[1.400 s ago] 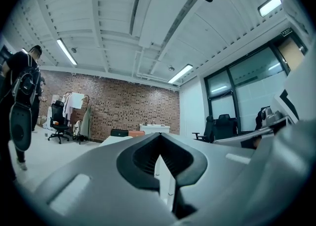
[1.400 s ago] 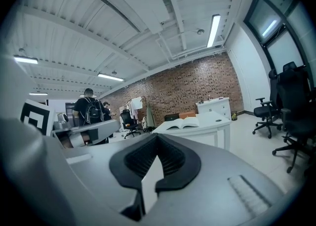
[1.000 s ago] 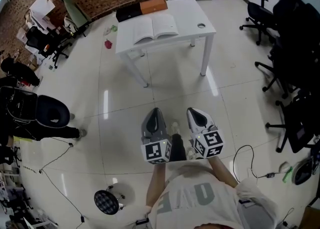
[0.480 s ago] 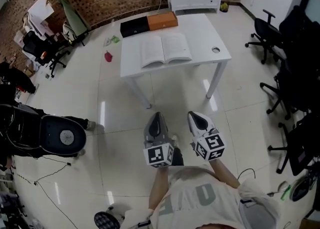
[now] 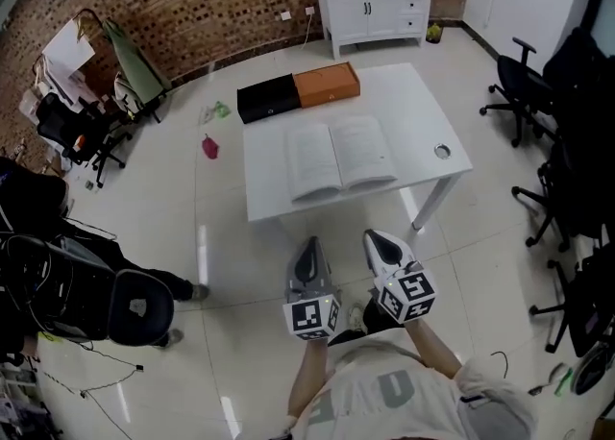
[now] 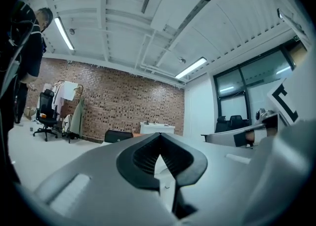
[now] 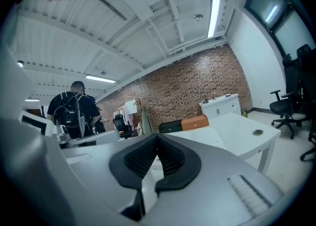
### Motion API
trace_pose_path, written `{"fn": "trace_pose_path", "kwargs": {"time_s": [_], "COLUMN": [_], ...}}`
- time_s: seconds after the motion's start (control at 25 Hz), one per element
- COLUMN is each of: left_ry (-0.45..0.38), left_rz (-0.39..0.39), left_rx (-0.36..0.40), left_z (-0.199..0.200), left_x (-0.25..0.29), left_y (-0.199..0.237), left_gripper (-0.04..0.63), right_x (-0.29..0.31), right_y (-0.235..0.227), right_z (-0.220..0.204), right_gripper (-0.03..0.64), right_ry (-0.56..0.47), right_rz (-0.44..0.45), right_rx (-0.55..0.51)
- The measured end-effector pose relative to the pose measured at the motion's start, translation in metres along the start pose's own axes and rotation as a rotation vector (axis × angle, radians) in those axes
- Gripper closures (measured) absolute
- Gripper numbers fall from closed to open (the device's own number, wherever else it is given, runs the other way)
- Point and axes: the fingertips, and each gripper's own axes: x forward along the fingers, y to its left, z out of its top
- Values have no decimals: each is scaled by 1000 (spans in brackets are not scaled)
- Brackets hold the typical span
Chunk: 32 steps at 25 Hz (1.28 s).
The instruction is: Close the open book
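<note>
An open book [image 5: 341,159] lies flat, pages up, on a white table [image 5: 423,121] ahead of me. Both grippers are held side by side short of the table's near edge, pointing level at it and touching nothing. The left gripper [image 5: 309,242] has its jaws together and empty, and its own view shows the tips of the left gripper [image 6: 159,136] meeting. The right gripper [image 5: 374,235] is likewise shut and empty, and in its own view the right gripper [image 7: 158,136] points at the table [image 7: 237,127].
A black box [image 5: 267,98] and an orange box [image 5: 327,85] sit on the table's far edge, and a round hole [image 5: 441,151] is near its right end. A white cabinet [image 5: 375,1] stands at the brick wall. Office chairs [image 5: 538,102] line the right; another chair [image 5: 135,305] stands left.
The table and book have come much closer in the head view as the person walked toward them. Both grippers travelled along, still side by side and shut.
</note>
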Motion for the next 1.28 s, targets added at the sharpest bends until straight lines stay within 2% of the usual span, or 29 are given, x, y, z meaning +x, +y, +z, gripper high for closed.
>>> {"fn": "trace_pose_path", "kwargs": {"time_s": [0.28, 0.56, 0.88, 0.92, 0.96, 1.0, 1.08, 1.28], "left_ry": [7, -4, -43, -45, -43, -39, -25, 2], "left_rz": [5, 21, -1, 1, 5, 7, 8, -10], "left_rx": [0, 10, 48, 48, 47, 45, 35, 26], "left_z": [-7, 4, 5, 6, 5, 3, -3, -10], "left_x": [63, 132, 201, 206, 210, 213, 216, 221], "left_y": [18, 45, 37, 37, 37, 38, 40, 42], "left_gripper": [583, 583, 583, 583, 583, 583, 583, 583], "right_x": [57, 115, 152, 155, 158, 160, 164, 176], "right_y": [-49, -76, -140, -145, -148, -149, -148, -140], "right_z": [7, 17, 43, 43, 40, 36, 26, 15], "right_gripper": [612, 612, 609, 584, 529, 514, 499, 497], "right_ry": [-2, 26, -41, -40, -32, -19, 15, 44], "right_rz": [-49, -35, -43, -30, -17, -8, -2, -4], "right_rx": [79, 122, 186, 211, 240, 265, 288, 270]}}
